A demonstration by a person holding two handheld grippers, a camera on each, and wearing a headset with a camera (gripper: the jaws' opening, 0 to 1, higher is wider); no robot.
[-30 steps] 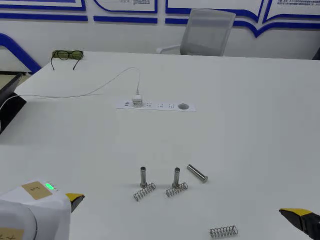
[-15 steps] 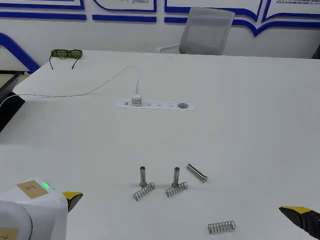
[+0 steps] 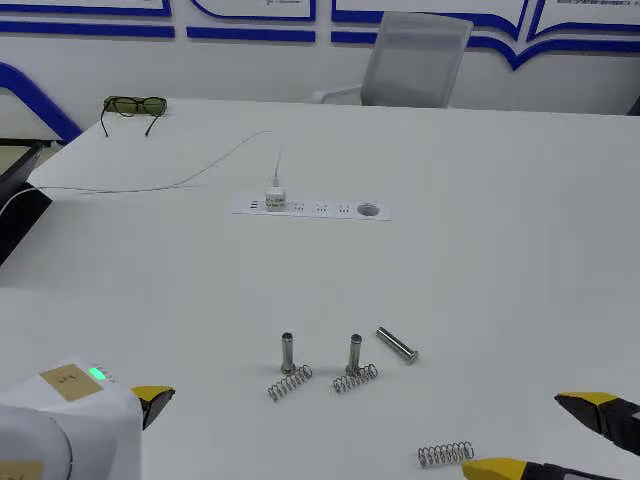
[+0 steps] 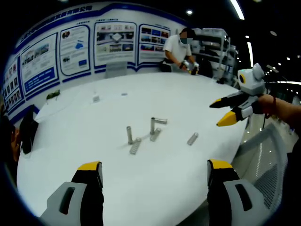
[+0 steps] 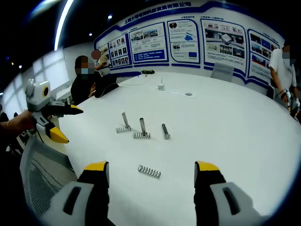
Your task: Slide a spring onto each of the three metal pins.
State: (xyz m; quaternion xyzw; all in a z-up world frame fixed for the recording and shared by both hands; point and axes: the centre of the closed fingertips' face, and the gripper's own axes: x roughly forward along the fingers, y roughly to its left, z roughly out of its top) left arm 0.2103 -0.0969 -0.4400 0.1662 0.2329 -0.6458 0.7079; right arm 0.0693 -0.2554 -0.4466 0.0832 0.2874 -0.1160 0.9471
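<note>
Left gripper [image 4: 155, 165]: released, folks. The yellow-tipped jaws are spread wide with nothing between them, low over the near edge of the tabletop [image 3: 480, 230].
Right gripper [image 5: 152, 165]: also wide open and holding nothing, sitting at the bottom right corner of the head view.
Left upright pin [image 3: 288, 352]: standing on its head on the tabletop, bare, no spring on it.
Second upright pin [image 3: 355, 353]: standing just to the right of the first, bare as well.
Lying pin [image 3: 397, 345]: flat on its side, angled, just right of the second upright pin.
Left spring [image 3: 289, 382]: lying on the tabletop at the foot of the left upright pin; I cannot tell whether it touches.
Middle spring [image 3: 355, 378]: lying at the foot of the second upright pin, same story.
Loose spring [image 3: 445, 454]: on its own, well apart from the pins and close to the right gripper's nearer jaw tip; in the right gripper view it lies on the tabletop ahead of the jaws.
Further back: a power strip [image 3: 310, 209] with a white plug and cable [image 3: 170, 182], and dark glasses [image 3: 135, 106] at the far left edge.
Behind the tabletop: a grey chair [image 3: 415, 60].
</note>
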